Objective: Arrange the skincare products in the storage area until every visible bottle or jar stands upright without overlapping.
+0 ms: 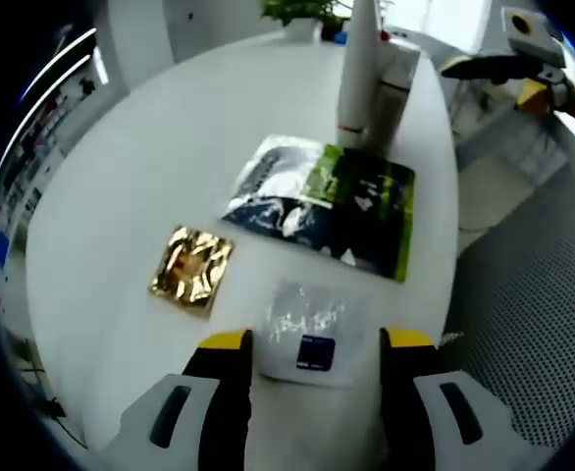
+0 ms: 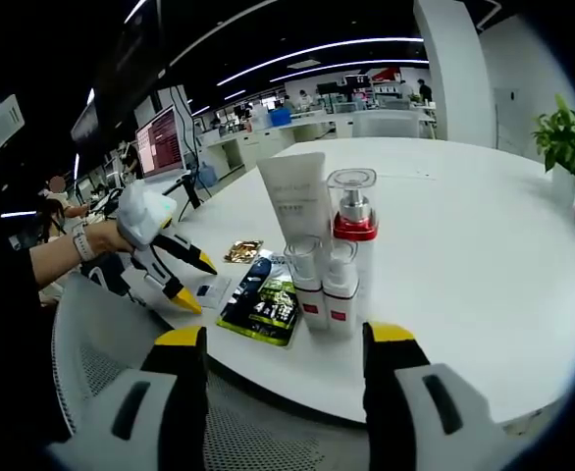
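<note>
On the round white table (image 1: 121, 196) lie flat sachets: a gold one (image 1: 191, 267), a clear one with a blue square (image 1: 310, 334), and a green, black and silver pack (image 1: 322, 203). My left gripper (image 1: 317, 341) hovers open over the clear sachet, which lies between its yellow-tipped jaws. Behind the packs stands an upright cluster: a white tube (image 2: 297, 201), a pump bottle with a red collar (image 2: 353, 231) and two small bottles (image 2: 307, 280). My right gripper (image 2: 286, 336) is open and empty off the table's edge, facing that cluster. The left gripper (image 2: 165, 260) shows at the left, held in a hand.
A potted plant (image 2: 567, 147) stands at the table's far side. A mesh chair (image 2: 101, 343) sits by the table edge below the left gripper. Desks and monitors (image 2: 160, 142) fill the office behind. The table edge (image 1: 444, 226) runs just right of the packs.
</note>
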